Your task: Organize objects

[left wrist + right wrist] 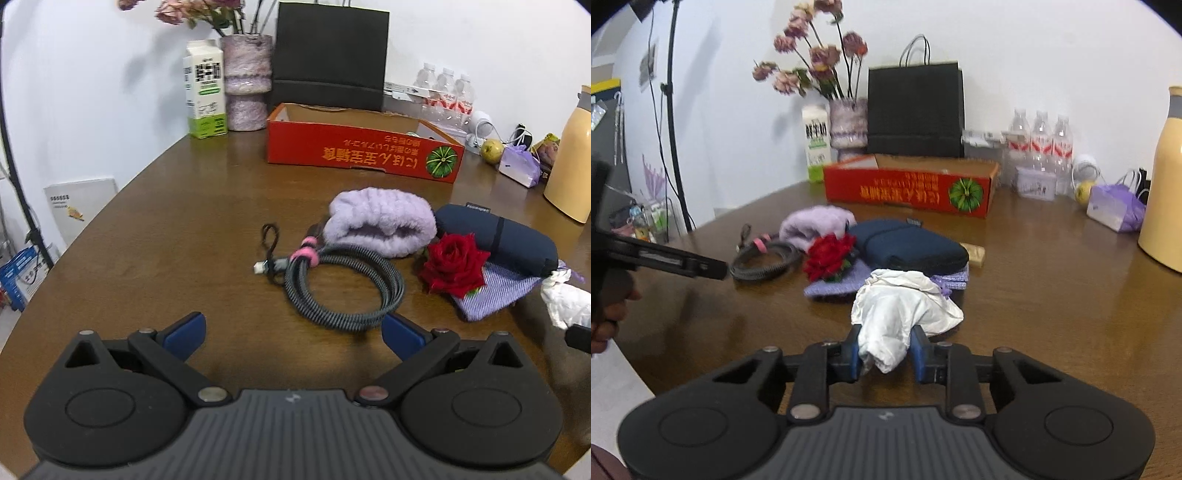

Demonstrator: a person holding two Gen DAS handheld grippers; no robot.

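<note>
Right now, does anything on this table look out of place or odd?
Yes: the loose things sit in one jumbled heap. The red rose lies on a purple pouch, a dark blue case overlaps it, and the red box has its print upside down.

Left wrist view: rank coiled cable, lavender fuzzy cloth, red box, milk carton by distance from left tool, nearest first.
From the left tool, open over the table:
1. Coiled cable, just ahead, slightly right.
2. Lavender fuzzy cloth, behind the cable, right of center.
3. Red box, farther back.
4. Milk carton, back left by the wall.
</note>
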